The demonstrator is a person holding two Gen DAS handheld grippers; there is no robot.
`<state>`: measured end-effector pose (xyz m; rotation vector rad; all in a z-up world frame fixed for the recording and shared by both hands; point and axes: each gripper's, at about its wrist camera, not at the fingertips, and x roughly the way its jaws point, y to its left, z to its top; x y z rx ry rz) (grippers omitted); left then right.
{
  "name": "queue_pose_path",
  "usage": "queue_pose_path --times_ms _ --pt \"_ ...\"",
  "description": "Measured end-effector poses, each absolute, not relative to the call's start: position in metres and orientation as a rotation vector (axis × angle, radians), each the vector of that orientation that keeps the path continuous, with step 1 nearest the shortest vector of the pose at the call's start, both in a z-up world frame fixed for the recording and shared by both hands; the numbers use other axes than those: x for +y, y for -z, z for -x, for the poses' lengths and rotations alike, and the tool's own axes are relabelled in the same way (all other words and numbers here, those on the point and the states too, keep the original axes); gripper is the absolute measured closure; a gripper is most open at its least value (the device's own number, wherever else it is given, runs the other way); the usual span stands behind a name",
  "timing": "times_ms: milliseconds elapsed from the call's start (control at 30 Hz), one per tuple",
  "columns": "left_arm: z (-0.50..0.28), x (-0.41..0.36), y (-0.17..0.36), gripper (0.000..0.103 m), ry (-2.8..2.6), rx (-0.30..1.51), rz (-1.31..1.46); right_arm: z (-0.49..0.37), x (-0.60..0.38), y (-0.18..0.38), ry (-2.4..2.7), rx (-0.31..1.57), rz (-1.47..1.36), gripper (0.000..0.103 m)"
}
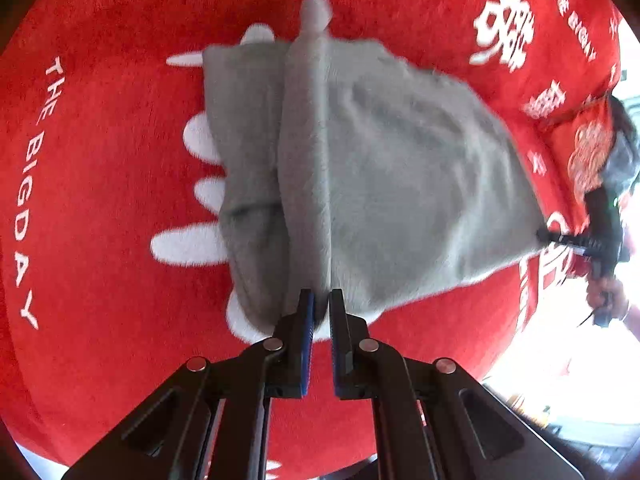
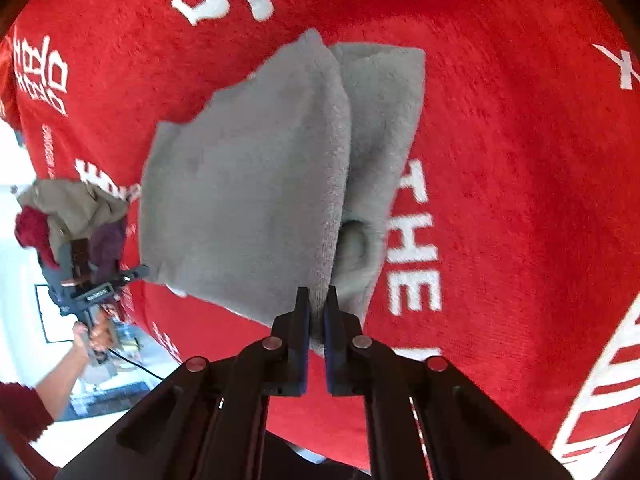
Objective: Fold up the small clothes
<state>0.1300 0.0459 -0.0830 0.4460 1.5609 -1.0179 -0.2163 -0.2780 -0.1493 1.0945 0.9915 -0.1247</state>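
A small grey fleece garment (image 1: 400, 168) lies partly lifted over a red blanket (image 1: 100, 220) with white lettering. A raised fold of it runs down into my left gripper (image 1: 321, 300), which is shut on that fold at the near edge. At the garment's far right corner the right gripper (image 1: 544, 235) pinches the cloth, with a hand (image 1: 604, 300) behind it. In the right wrist view the same grey garment (image 2: 248, 184) is gathered into a ridge, and my right gripper (image 2: 317, 298) is shut on its near end. The left gripper (image 2: 142, 270) holds the left corner there.
The red blanket (image 2: 520, 200) covers the whole work surface and drops off at its edges. A heap of other clothes (image 2: 72, 208), tan, dark red and purple, sits at the blanket's left edge in the right wrist view. A sleeved arm (image 2: 60, 380) reaches in from lower left.
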Motion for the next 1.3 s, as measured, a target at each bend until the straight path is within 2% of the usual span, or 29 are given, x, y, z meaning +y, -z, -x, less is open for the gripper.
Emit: queue_pose_path --times_ms 67,267,467,567,633,667,700,733,833,933,967,1000,1033,1067,1167,1300 --pt "-0.13 0.049 0.098 0.095 0.984 1.596 -0.467 0.215 -0.277 0.161 0.119 1.012 -1.124 0.097" --pt "-0.14 0.044 0.1 0.094 0.967 1.593 -0.41 0.197 -0.272 0.164 0.069 0.988 -1.146 0.083" --pt "-0.142 0.035 0.101 0.094 0.959 1.601 -0.459 0.189 -0.274 0.172 0.06 1.022 -1.171 0.076" --pt "-0.144 0.042 0.086 0.094 0.93 1.551 -0.469 0.194 -0.272 0.171 0.058 1.029 -1.166 0.061" --pt "-0.144 0.044 0.084 0.094 0.89 1.52 -0.524 0.193 -0.271 0.171 0.051 1.019 -1.169 0.06" --pt "-0.143 0.044 0.086 0.094 0.875 1.513 -0.545 0.192 -0.27 0.171 0.044 1.007 -1.174 0.063" --pt "-0.143 0.043 0.088 0.094 0.864 1.511 -0.565 0.19 -0.269 0.17 0.041 1.003 -1.17 0.085" --pt "-0.14 0.042 0.09 0.094 0.852 1.508 -0.592 0.186 -0.267 0.166 0.046 1.016 -1.13 0.098" --pt "-0.132 0.039 0.091 0.094 0.832 1.468 -0.633 0.186 -0.259 0.165 0.072 1.091 -1.038 0.098" --pt "-0.124 0.039 0.087 0.094 0.839 1.445 -0.628 0.205 -0.263 0.173 0.145 1.138 -1.065 0.097" --pt "-0.122 0.039 0.084 0.094 0.851 1.439 -0.621 0.211 -0.264 0.167 0.206 1.132 -1.055 0.087" --pt "-0.121 0.041 0.08 0.094 0.863 1.436 -0.607 0.216 -0.265 0.156 0.306 1.131 -1.007 0.067" --pt "-0.122 0.043 0.078 0.094 0.869 1.435 -0.597 0.219 -0.265 0.146 0.371 1.117 -0.973 0.055" --pt "-0.122 0.044 0.076 0.094 0.879 1.434 -0.584 0.221 -0.264 0.13 0.413 1.074 -0.957 0.047" --pt "-0.121 0.041 0.077 0.094 0.899 1.427 -0.587 0.196 -0.247 0.09 0.283 0.939 -0.984 0.047" --pt "-0.12 0.038 0.083 0.094 0.872 1.411 -0.6 0.098 -0.208 0.084 0.01 0.936 -1.022 0.048"
